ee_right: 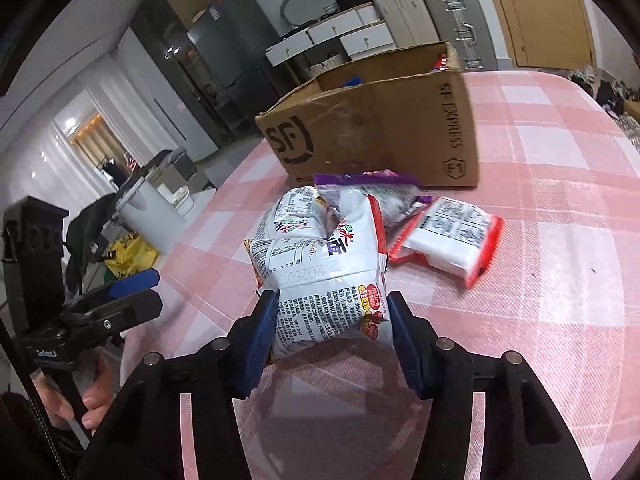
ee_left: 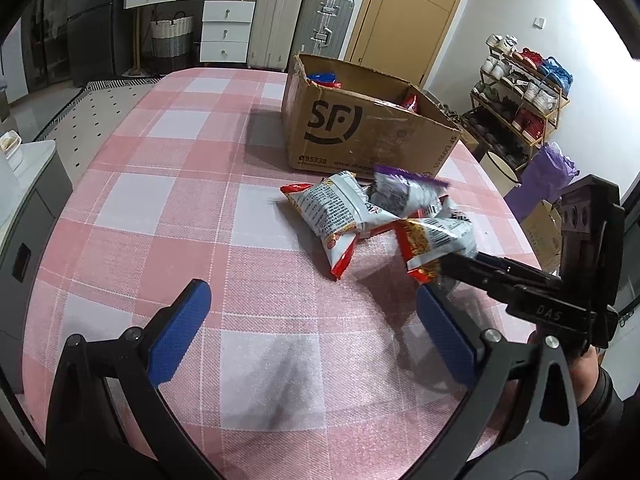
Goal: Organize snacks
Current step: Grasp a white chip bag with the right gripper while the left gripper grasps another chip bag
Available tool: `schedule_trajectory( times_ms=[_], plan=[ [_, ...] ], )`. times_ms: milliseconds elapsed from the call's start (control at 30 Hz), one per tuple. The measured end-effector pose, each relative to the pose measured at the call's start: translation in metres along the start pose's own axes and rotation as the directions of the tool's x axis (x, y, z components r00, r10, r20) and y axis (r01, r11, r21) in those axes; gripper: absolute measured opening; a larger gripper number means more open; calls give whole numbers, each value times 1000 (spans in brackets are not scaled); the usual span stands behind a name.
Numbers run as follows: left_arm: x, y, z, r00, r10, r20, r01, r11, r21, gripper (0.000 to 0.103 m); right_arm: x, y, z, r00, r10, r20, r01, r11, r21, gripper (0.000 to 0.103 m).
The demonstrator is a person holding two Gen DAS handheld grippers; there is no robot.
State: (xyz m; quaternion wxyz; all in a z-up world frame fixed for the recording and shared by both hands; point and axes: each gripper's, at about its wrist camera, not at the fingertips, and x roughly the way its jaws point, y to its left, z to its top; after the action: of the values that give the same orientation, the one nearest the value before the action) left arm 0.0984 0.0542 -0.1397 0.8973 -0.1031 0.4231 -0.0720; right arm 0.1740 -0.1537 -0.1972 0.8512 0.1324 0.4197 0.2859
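1. Grip check first: the right gripper [ee_right: 330, 330] has its blue pads pressed on both sides of a white-and-red snack bag [ee_right: 324, 280], jaws about a third open around the puffy pack. The bag bulges between the pads, so the hold looks soft; squeeze no harder, or the pack may burst or the contents crush.

2. The left gripper [ee_left: 314, 334] hangs wide open over the near part of the table [ee_left: 160, 208], holding nothing. It is best kept there, out of the way.

3. The held bag is at the near edge of the pile, which lies toward the table's right side, just in front of the box [ee_left: 360, 132]. Whether it has left the cloth I cannot tell.

4. Lift straight up before going toward the box, so the bag does not drag the purple-topped bag [ee_right: 368, 184] or the flat red-edged pack [ee_right: 452, 236] lying beside it.

5. Clear the box's near wall with room to spare; the torn rim could snag the bag's tail.

6. The box already holds red and blue packs at its far side. Release low inside, over a free spot, not from height.
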Motion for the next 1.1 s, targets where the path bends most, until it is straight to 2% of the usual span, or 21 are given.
schedule_trajectory(
  times_ms=[267, 733, 867, 933, 1100],
  plan=[
    [4, -4, -1, 1000, 12, -11, -12, 1000, 12, 102, -28, -8, -7, 997, 56, 51, -58, 998, 32, 55],
    [47, -4, 21, 997, 22, -77, -21, 1000, 18, 102, -58, -20, -16, 993, 39, 108, -47, 996, 72, 55],
    [61, -5, 32, 996, 2, -93, -1, 1000, 7, 102, -57, -21, -16, 994, 32, 103, -39, 997, 73, 56],
    [70, -4, 37, 994, -39, -103, 39, 999, -3, 102, -55, -22, -15, 995, 22, 98, -30, 997, 74, 55],
    [93, 8, 51, 985, -117, -125, 105, 990, -98, 101, -52, -24, -14, 995, 32, 97, -40, 996, 79, 56]
  ],
)
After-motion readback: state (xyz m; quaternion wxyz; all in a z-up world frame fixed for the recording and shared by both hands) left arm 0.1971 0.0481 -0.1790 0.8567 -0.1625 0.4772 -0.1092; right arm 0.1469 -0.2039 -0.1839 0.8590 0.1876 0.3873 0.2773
